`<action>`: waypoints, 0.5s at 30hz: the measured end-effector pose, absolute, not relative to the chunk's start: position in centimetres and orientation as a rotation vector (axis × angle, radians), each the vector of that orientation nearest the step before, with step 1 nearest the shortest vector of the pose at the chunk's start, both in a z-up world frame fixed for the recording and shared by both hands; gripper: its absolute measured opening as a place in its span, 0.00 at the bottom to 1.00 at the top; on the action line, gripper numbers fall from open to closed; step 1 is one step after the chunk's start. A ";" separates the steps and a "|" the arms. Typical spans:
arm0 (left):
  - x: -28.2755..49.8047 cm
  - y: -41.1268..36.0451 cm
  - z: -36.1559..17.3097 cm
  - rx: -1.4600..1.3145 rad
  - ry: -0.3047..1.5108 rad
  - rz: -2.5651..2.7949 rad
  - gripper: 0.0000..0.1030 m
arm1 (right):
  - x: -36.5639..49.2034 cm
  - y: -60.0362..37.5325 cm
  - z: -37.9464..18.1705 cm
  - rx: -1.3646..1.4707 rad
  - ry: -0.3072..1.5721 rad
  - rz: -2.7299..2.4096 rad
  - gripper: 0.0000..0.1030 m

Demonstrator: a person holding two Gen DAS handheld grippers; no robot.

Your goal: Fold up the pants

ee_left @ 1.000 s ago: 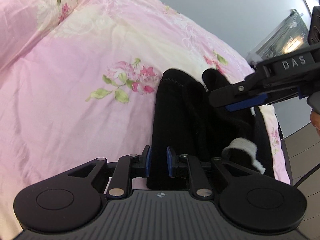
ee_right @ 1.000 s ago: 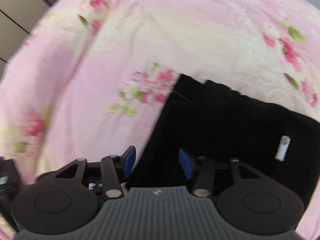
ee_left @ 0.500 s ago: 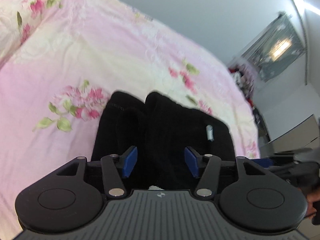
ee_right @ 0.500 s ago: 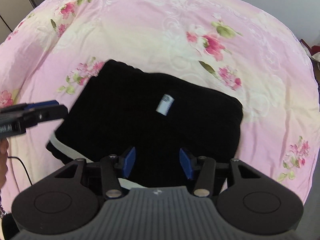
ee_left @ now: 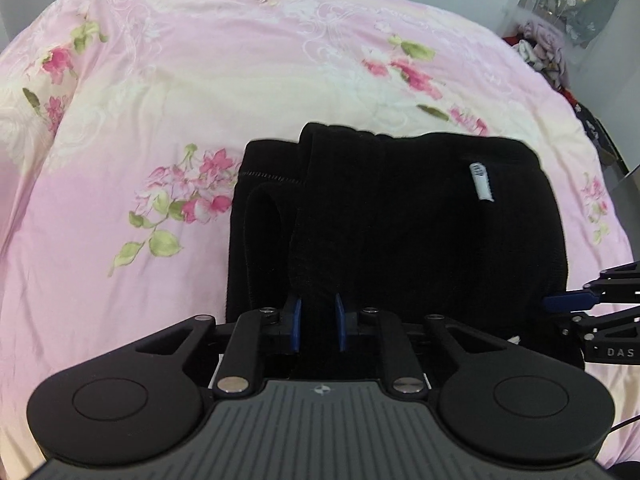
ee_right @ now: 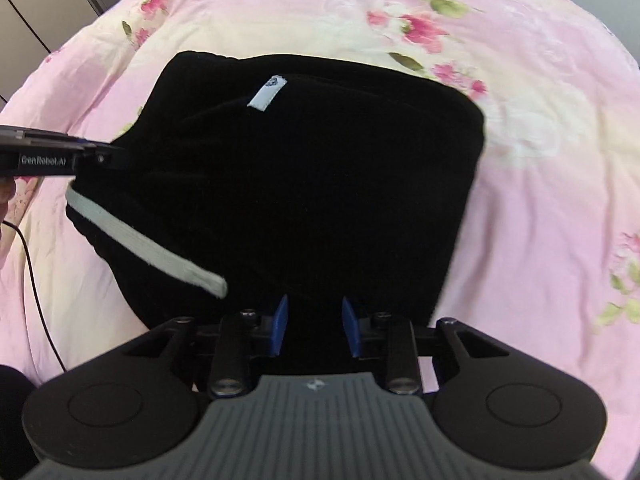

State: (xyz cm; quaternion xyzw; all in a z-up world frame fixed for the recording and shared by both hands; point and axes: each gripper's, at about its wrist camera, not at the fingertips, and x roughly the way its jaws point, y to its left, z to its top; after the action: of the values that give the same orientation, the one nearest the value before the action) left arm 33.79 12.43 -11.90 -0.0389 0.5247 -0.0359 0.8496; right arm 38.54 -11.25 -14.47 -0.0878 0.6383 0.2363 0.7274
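The black pants [ee_left: 420,220] lie in a folded bundle on the pink floral bedcover [ee_left: 160,80], a white label [ee_left: 480,182] on top. My left gripper [ee_left: 317,322] is closing at the bundle's near left edge, and its blue pads pinch a raised ridge of black cloth. In the right wrist view the pants [ee_right: 320,180] show a white waistband strip [ee_right: 144,246] at the left and the label [ee_right: 267,94]. My right gripper [ee_right: 315,326] is closing on the near edge, with black cloth filling the gap between its pads. The left gripper's fingers [ee_right: 100,152] reach in from the left.
The bedcover [ee_right: 540,160] spreads wide around the pants on all sides. A heap of clothes [ee_left: 540,48] lies past the bed's far right corner. Brown cabinet doors [ee_right: 36,12] stand at the upper left, and a thin black cable [ee_right: 36,280] trails over the bed's left edge.
The pants now lie as a wider, flatter bundle. My left gripper opened, then narrowed onto a ridge of cloth. My right gripper swung to the bundle's near right edge and its jaws narrowed.
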 end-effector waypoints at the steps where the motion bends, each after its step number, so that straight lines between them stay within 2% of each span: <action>1: 33.6 12.7 -12.4 -0.087 1.109 -0.071 0.18 | 38.5 -11.0 -15.3 -0.161 1.411 0.535 0.27; 7: 33.2 13.8 -14.9 -0.129 1.105 -0.048 0.22 | 36.9 -7.5 -18.2 -0.226 1.371 0.605 0.26; 11: 32.9 13.6 -13.5 -0.114 1.080 -0.073 0.25 | 37.4 -8.9 -16.9 -0.174 1.373 0.631 0.22; 13: 32.6 13.7 -12.2 -0.105 1.059 -0.109 0.32 | 37.5 -9.8 -15.4 -0.168 1.355 0.634 0.22; 15: 32.4 13.7 -10.4 -0.082 1.025 -0.126 0.34 | 37.6 -10.6 -13.6 -0.207 1.292 0.631 0.23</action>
State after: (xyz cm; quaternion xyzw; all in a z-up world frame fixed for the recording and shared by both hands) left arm 32.36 13.68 -10.45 -0.0392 0.4899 -0.0604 0.8688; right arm 37.64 -10.61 -13.62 -0.0945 0.5908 0.2883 0.7476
